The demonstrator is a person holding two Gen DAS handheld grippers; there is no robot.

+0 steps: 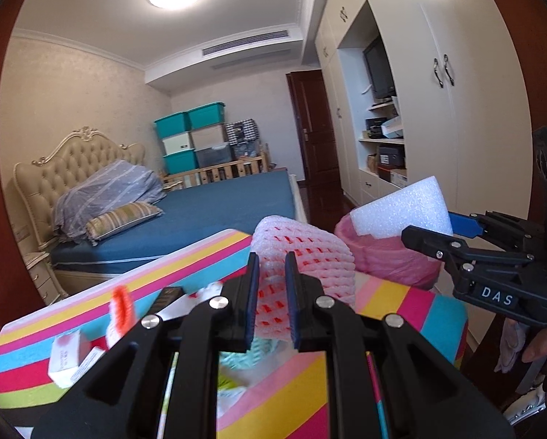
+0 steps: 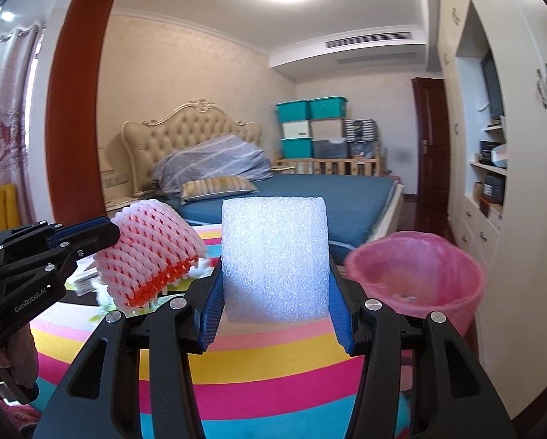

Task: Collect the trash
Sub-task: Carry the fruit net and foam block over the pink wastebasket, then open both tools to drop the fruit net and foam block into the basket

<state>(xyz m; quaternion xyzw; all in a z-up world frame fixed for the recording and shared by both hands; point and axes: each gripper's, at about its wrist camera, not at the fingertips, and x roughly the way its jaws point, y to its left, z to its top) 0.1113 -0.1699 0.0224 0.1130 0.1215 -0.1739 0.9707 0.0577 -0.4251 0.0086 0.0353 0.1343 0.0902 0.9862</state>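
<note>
Left gripper (image 1: pixel 270 289) is pinching foam net (image 1: pixel 302 245) tight; right gripper (image 2: pixel 273 292), half-open, is clamping foam block (image 2: pixel 273 256). Centre each over bin (image 2: pixel 416 278) before releasing.

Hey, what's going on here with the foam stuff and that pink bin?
A person is clearing trash off a striped table with a gripper in each hand. The left gripper is shut on a pink foam net, and the right gripper is clamped on a white foam block. Both pieces are held up above the table, near a bin lined with a pink bag. A few small scraps remain on the table.
</note>
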